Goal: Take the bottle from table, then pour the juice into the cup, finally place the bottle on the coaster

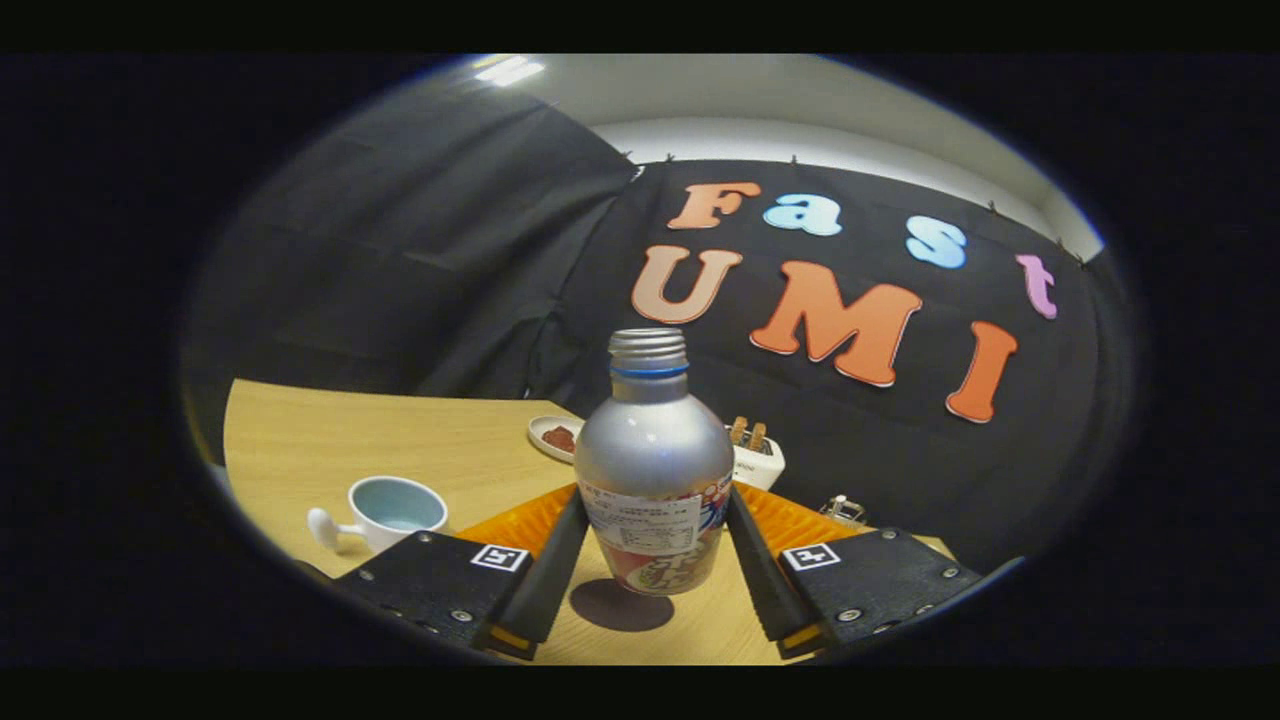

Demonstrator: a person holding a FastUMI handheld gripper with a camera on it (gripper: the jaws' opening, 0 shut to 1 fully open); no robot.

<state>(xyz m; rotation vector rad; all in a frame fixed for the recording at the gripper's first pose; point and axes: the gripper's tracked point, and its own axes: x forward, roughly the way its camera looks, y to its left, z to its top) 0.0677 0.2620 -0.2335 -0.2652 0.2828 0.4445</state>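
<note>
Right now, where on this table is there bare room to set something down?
Bare wood lies beyond the cup, toward the table's far corner. It is crowded behind the bottle: plate, white toaster, orange mat. The gripper jaws press the bottle's sides.

The gripper (655, 525) is closed on the bottle (655, 470) — both fingers (548, 575) press its sides at label height. The bottle is upright, uncapped, its base clear of the table (400, 440); a shadow lies beneath it. The cup (392, 512) stands left of the fingers. A dish (553, 436) and a white holder (755, 458) sit beyond the fingers.
</note>
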